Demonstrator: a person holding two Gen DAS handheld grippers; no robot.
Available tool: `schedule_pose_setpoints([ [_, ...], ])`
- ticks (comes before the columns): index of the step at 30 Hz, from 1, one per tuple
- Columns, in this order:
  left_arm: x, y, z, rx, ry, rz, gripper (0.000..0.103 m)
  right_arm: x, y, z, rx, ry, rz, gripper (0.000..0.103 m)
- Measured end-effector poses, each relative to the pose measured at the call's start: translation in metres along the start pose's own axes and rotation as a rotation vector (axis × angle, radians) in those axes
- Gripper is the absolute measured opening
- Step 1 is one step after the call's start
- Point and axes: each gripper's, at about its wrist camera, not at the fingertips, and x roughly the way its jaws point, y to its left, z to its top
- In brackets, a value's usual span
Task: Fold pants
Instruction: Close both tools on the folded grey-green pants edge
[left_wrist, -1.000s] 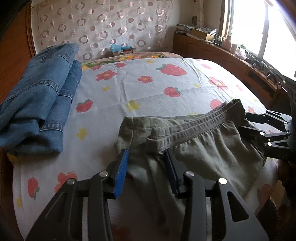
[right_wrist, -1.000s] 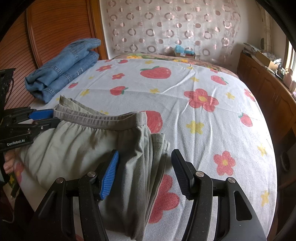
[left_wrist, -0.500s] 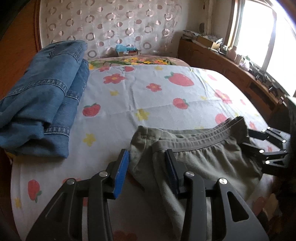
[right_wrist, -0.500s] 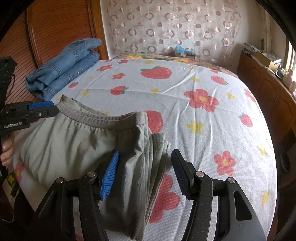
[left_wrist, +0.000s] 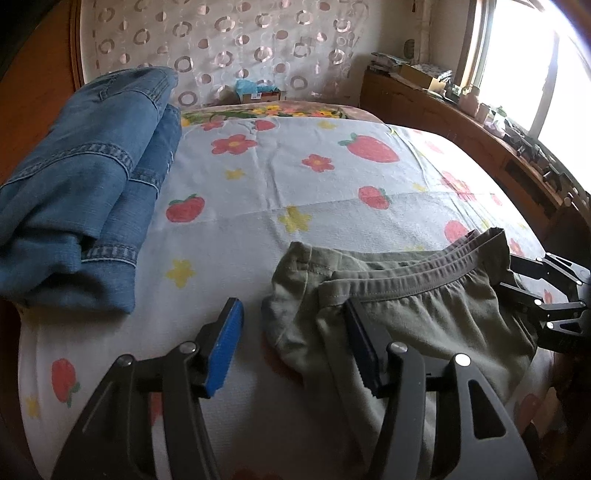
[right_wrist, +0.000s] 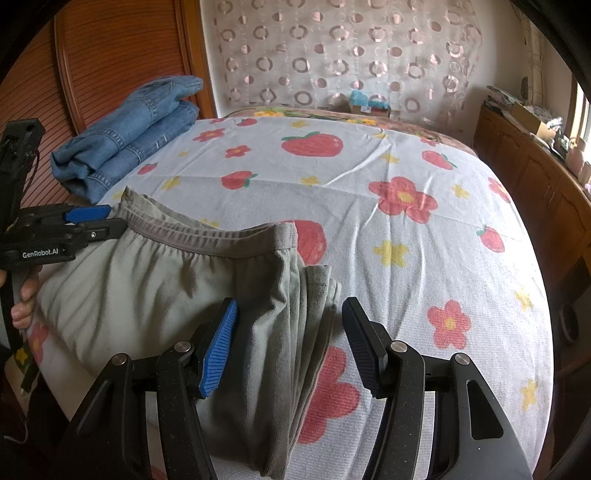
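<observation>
While its jaws open off the olive pants (left_wrist: 406, 306), the left gripper (right_wrist: 99, 221) reads "GenRobot.AI"; the right gripper (right_wrist: 288, 332) gapes.

Left gripper (left_wrist: 293, 345) angled down over the left edge of the olive pants (left_wrist: 424, 314), jaws opening, cloth lying loose between them. Right gripper (right_wrist: 288, 341) angled down over the pants' right edge, jaws apart, pads clear of the folded layers between them.
</observation>
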Motion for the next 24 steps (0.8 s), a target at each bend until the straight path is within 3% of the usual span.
schedule_pose_setpoints([
  [2, -0.002, 0.001, -0.002, -0.005, -0.008, -0.024, 0.056, 0.0, 0.0, 0.0, -0.001, -0.001, 0.008, 0.059],
  [6, -0.004, 0.0, -0.006, -0.024, -0.039, -0.061, 0.043, 0.0, 0.002, 0.0, -0.005, -0.003, 0.023, 0.056],
  [9, -0.004, -0.001, -0.007, -0.027, -0.041, -0.089, 0.032, -0.001, 0.002, 0.0, -0.004, -0.007, 0.033, 0.042],
  [10, -0.004, -0.001, -0.007, -0.032, -0.04, -0.094, 0.03, -0.001, 0.001, 0.0, -0.002, -0.009, 0.044, 0.032],
  [13, -0.009, -0.003, -0.007, -0.036, -0.044, -0.117, 0.016, -0.002, -0.001, 0.0, 0.01, -0.009, 0.07, 0.015],
  [15, -0.017, -0.005, -0.007, -0.035, -0.065, -0.134, 0.009, -0.004, -0.003, 0.0, 0.025, -0.011, 0.081, 0.01],
  [24, -0.077, -0.024, -0.003, -0.004, -0.206, -0.161, 0.006, -0.04, 0.009, 0.005, 0.011, -0.116, 0.087, 0.007],
])
